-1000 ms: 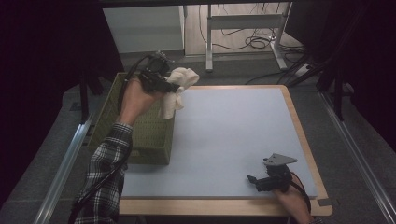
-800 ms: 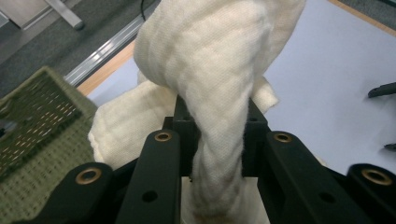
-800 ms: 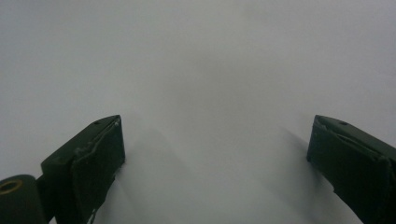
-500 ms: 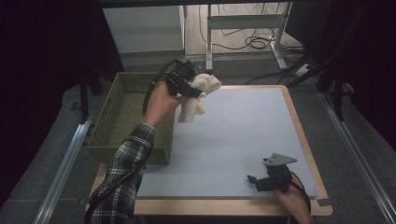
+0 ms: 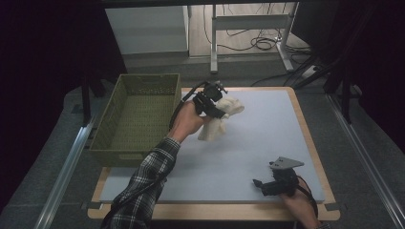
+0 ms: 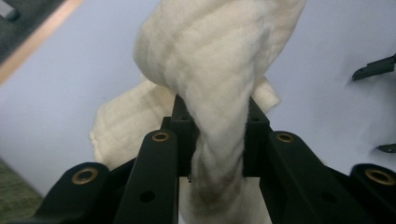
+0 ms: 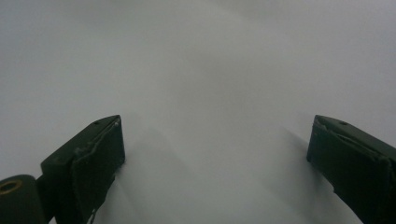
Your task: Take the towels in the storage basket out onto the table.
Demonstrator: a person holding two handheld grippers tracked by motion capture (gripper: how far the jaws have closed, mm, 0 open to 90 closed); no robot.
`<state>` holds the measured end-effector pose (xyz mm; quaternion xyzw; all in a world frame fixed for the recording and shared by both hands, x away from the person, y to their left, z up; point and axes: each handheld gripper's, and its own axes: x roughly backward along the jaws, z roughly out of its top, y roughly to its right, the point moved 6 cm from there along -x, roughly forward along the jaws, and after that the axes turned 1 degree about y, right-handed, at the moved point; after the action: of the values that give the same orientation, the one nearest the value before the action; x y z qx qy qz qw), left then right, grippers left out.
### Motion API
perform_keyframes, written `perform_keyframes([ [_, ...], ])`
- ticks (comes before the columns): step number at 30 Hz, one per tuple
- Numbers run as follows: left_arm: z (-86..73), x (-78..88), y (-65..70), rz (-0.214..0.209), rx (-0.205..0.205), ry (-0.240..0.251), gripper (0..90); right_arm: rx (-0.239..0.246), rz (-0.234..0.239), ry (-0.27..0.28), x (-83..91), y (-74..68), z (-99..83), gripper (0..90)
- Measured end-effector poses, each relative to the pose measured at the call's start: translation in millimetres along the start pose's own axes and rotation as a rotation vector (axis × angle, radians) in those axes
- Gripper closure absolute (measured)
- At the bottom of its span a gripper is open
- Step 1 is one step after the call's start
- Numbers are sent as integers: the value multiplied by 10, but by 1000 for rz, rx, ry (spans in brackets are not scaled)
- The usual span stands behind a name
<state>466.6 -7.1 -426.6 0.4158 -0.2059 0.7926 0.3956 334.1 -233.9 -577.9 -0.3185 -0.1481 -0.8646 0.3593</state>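
Cream cloth (image 6: 210,84), pinched in left hand-held gripper (image 6: 217,135), drooping over table (image 5: 267,143)

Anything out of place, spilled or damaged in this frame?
Nothing stands out. The left gripper holds a cream cloth, bunched and hanging over the blue mat. The green basket sits squarely left of the mat. The right gripper rests open on the mat.

We list: left gripper (image 5: 223,109), black, two jaws with brass-ringed pivot holes and plain screw holes, black cable looping off its body. Right gripper (image 5: 258,182), black, flat worn pads, grey three-cornered plate (image 5: 285,163) on top. Left sleeve (image 5: 143,188): black-and-white plaid flannel.
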Motion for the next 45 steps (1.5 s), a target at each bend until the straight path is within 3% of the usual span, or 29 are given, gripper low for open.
perform_keyframes([
  [5, -116, -314, 129, -18, -11, -28, 725, 1, -1, 1, 1, 2, 1, 43],
  [16, -305, -709, 367, -48, -48, -61, 703, 1, 0, -1, 1, 1, -1, 43],
  [21, -409, -936, 444, -75, -39, -67, 683, 0, 0, -1, 1, 1, 0, 43],
  [27, -497, -1120, 501, -108, -42, -68, 564, 2, -2, 0, 1, 4, 0, 44],
  [34, -471, -1027, 542, -120, -48, -28, 349, 2, 0, 0, 2, 4, 0, 43],
  [40, -519, -808, 555, -101, -51, 11, 299, 15, 7, -2, 8, 3, -4, 39],
  [45, -703, -670, 528, -114, -12, 42, 294, 20, 8, -13, 7, 6, 1, 43],
])
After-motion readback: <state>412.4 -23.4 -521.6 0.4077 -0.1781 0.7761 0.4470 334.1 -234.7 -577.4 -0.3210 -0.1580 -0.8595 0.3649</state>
